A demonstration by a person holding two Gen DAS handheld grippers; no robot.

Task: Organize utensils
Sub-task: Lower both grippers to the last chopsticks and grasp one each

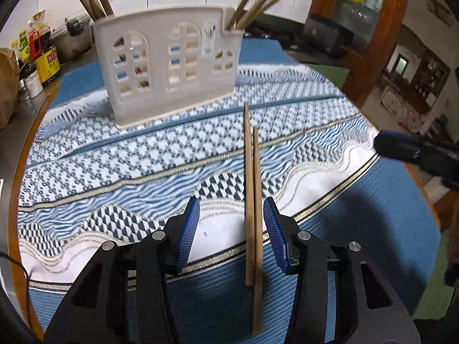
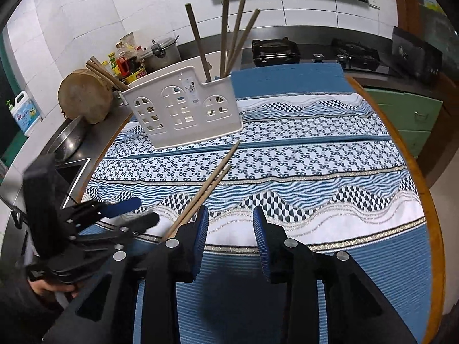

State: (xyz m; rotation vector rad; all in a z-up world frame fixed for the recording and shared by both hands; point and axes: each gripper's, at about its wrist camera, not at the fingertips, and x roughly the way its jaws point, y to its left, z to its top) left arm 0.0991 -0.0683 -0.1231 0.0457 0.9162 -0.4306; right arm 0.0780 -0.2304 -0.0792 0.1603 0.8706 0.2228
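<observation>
In the left wrist view the left gripper (image 1: 231,229) stands spread around 2 loose chopsticks (image 1: 252,200) lying at lower centre on the patterned cloth (image 1: 114,157), below the white holder (image 1: 169,68) at upper centre, while the right gripper (image 2: 231,235) gapes empty at lower centre of its own view.

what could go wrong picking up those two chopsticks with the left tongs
1. The two chopsticks lie side by side but staggered, nearer the right pad of the open left tongs; closing may catch only one or roll them apart.
2. They lie on the patterned cloth; pads pressing low could pinch or drag it.
3. The white holder already holds chopsticks leaning outward; inserting more could knock them or tip the holder.
</observation>
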